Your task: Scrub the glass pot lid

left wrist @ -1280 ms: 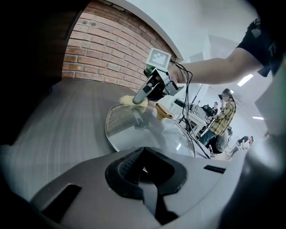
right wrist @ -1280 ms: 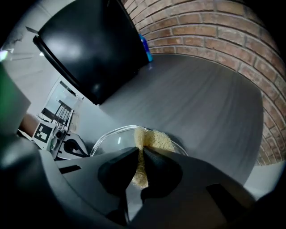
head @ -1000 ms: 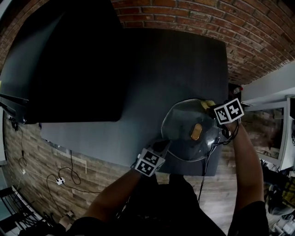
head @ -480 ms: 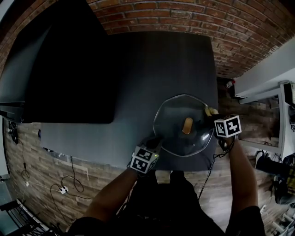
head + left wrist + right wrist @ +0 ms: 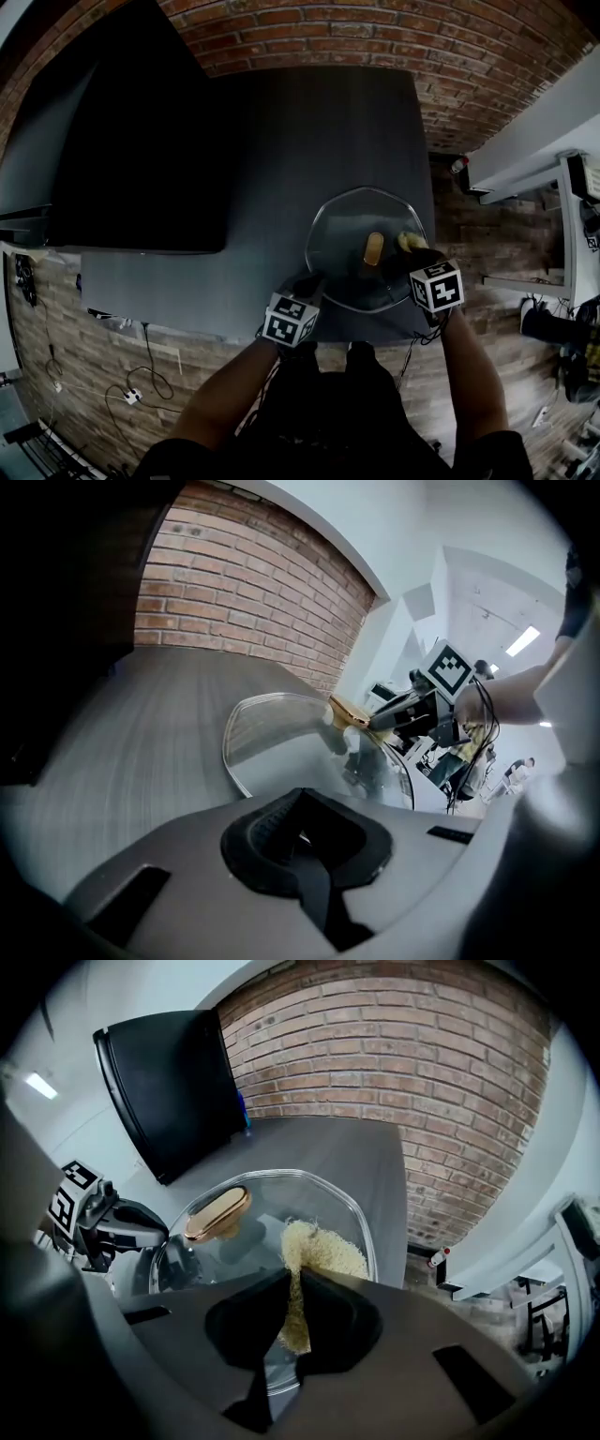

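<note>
Jaws of the right gripper (image 5: pixel 292 1312) pinch a yellow scrub pad (image 5: pixel 323 1251) flat against the glass pot lid (image 5: pixel 272 1190), whose knob (image 5: pixel 217 1213) lies ahead-left. Left gripper (image 5: pixel 302 829) is clamped on the lid's near rim.

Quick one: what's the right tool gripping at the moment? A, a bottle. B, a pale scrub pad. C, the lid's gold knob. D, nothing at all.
B: in the right gripper view the right tool is shut on the pad, which lies against the glass lid; the knob sits apart from it.
</note>
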The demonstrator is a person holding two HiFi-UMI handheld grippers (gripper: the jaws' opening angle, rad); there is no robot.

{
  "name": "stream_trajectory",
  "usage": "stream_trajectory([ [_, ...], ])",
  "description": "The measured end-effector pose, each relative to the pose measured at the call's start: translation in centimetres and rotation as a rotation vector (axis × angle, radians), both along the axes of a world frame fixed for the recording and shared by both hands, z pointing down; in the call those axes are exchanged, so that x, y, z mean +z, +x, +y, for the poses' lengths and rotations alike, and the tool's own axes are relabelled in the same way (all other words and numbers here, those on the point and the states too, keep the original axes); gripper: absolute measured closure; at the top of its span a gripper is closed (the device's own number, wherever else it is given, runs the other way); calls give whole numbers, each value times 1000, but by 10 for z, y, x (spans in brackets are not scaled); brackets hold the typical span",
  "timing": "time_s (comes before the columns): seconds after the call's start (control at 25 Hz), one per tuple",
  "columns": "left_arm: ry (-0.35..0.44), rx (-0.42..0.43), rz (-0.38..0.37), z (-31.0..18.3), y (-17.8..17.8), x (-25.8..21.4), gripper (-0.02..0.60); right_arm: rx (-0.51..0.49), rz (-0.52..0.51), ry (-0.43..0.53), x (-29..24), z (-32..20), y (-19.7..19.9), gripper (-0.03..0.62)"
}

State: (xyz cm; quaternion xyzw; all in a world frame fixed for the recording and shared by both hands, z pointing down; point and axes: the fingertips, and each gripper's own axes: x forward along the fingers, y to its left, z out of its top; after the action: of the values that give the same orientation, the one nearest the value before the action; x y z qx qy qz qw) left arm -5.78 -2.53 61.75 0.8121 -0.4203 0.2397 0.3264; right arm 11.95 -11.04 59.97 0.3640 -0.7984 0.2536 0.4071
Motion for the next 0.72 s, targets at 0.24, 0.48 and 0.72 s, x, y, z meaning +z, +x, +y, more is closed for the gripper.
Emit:
stream_trajectory([
  [0.24,9,22,-6,0,1,1,551,43,-50,9,-2,42,-20,553],
  [0.48,6,42,-4,0,0,1,551,82,-102,9,-4,71,-59,553],
  [0.72,8,72,-3,0,-1,4,551,-7,-115,4,-3,96,-119,553],
])
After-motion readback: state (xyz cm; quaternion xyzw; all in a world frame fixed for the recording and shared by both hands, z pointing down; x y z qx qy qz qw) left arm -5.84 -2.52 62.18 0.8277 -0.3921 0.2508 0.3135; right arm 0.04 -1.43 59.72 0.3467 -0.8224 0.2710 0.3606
